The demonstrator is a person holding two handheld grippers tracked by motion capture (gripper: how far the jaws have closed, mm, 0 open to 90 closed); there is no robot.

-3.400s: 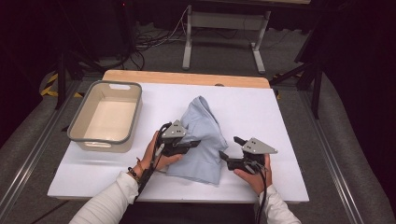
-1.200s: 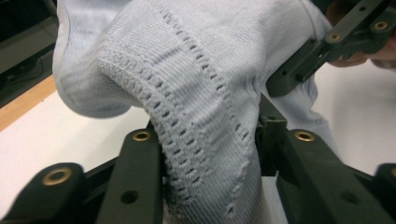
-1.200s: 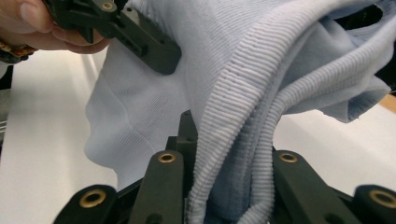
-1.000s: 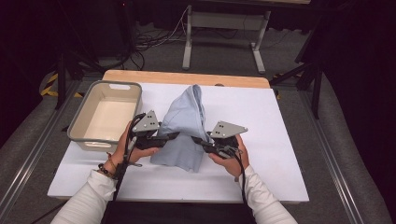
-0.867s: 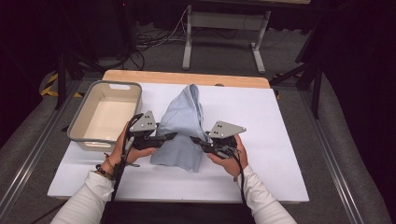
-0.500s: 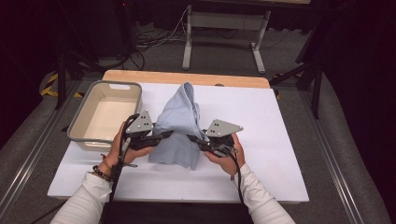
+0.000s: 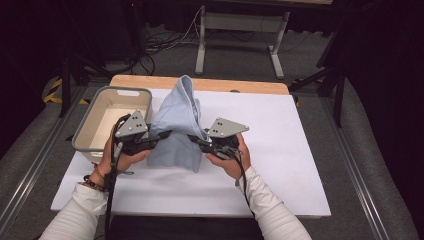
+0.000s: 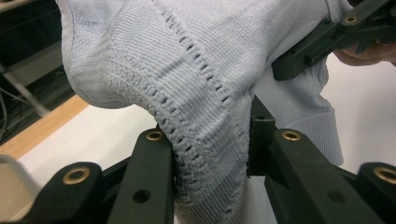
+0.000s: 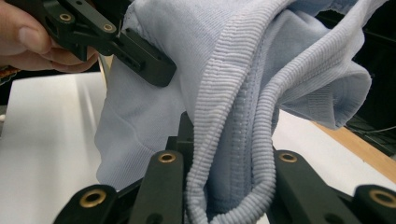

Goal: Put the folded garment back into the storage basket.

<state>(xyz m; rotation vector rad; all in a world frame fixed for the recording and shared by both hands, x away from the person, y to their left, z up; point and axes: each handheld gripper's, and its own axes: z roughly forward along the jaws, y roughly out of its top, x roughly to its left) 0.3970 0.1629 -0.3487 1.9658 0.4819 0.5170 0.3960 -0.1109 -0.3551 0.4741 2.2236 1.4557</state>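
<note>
I'm pinching the light blue knit garment (image 7: 176, 125) from both sides, left gripper (image 7: 159, 136) clamping a ribbed seam, its jaws having just been closing on the fabric, right gripper (image 7: 196, 142) gripping a bunched ribbed hem. Garment's hanging between them above the white table cover (image 7: 280, 150), lower edge near or on it, probably so I'm lifting it toward the beige bin (image 7: 100, 125) at left. No labels or writing readable.

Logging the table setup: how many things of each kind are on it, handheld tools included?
Light blue knit garment: 1
Beige bin: 1
Grippers: 2, the left gripper and the right gripper, both clamped on the garment
Total: 4
</note>
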